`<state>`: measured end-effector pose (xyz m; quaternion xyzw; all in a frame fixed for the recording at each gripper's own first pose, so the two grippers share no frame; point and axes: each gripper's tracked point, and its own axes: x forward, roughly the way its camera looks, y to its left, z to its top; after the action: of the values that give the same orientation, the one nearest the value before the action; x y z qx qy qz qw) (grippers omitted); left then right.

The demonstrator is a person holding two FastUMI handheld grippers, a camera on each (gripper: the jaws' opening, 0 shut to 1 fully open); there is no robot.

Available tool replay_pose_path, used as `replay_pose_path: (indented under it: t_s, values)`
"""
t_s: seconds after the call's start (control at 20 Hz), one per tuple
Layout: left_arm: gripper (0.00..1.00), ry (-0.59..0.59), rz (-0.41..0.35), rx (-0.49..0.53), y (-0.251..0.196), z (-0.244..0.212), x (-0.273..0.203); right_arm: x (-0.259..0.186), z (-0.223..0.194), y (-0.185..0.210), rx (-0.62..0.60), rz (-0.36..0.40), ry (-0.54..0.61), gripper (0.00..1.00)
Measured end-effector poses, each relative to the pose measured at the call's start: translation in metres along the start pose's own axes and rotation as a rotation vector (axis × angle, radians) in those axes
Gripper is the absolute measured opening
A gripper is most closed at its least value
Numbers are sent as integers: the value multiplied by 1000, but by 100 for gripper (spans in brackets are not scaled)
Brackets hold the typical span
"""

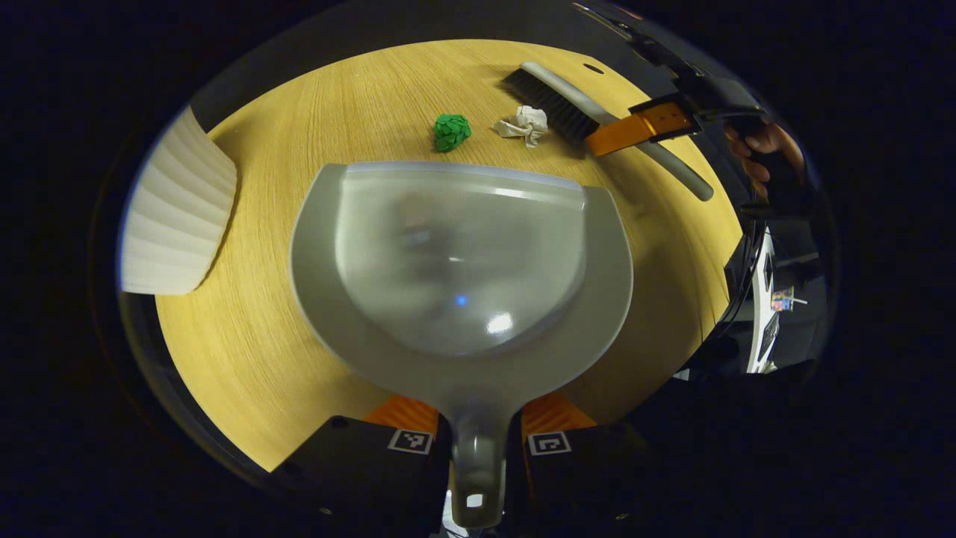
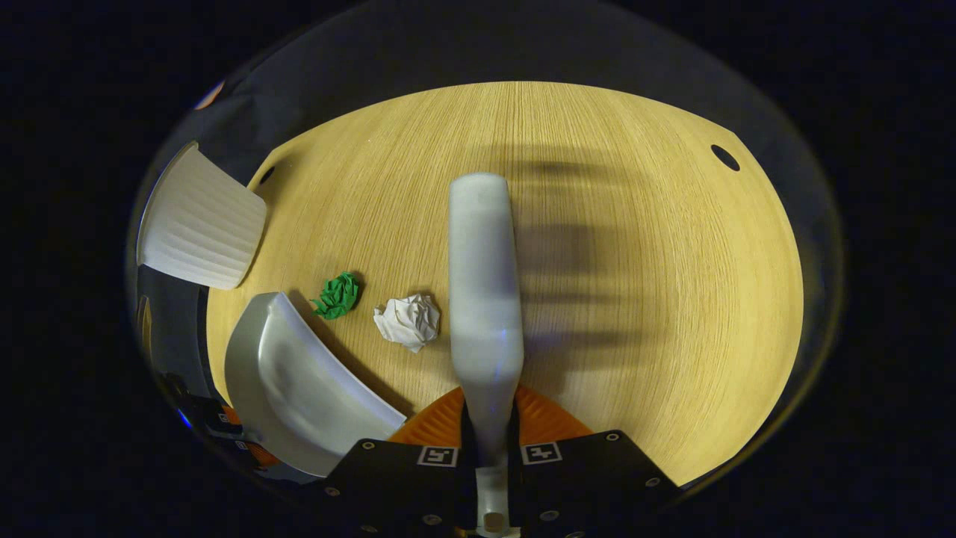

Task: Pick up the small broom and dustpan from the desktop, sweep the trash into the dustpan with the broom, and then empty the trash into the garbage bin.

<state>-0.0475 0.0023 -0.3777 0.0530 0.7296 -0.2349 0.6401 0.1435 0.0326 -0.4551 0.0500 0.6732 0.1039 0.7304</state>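
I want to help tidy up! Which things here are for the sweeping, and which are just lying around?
For the sweeping:
- dustpan, held by the left tool
- broom, held by the right tool
- green paper ball
- white paper ball
- white ribbed bin

Just lying around:
- nothing on the wooden desktop

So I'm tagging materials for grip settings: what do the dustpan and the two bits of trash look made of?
The dustpan looks like smooth, glossy grey plastic: it shows sharp light reflections. The white trash looks like crumpled paper or tissue, matte with creases. The green trash is also crumpled, probably paper, though foil or film can't be excluded.
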Motion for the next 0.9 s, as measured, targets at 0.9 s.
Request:
replay_pose_path:
  t_s: [0.9]
  values:
    - [32,76,-22,211,16,9,4,-6,-11,34,-492,243,145,16]
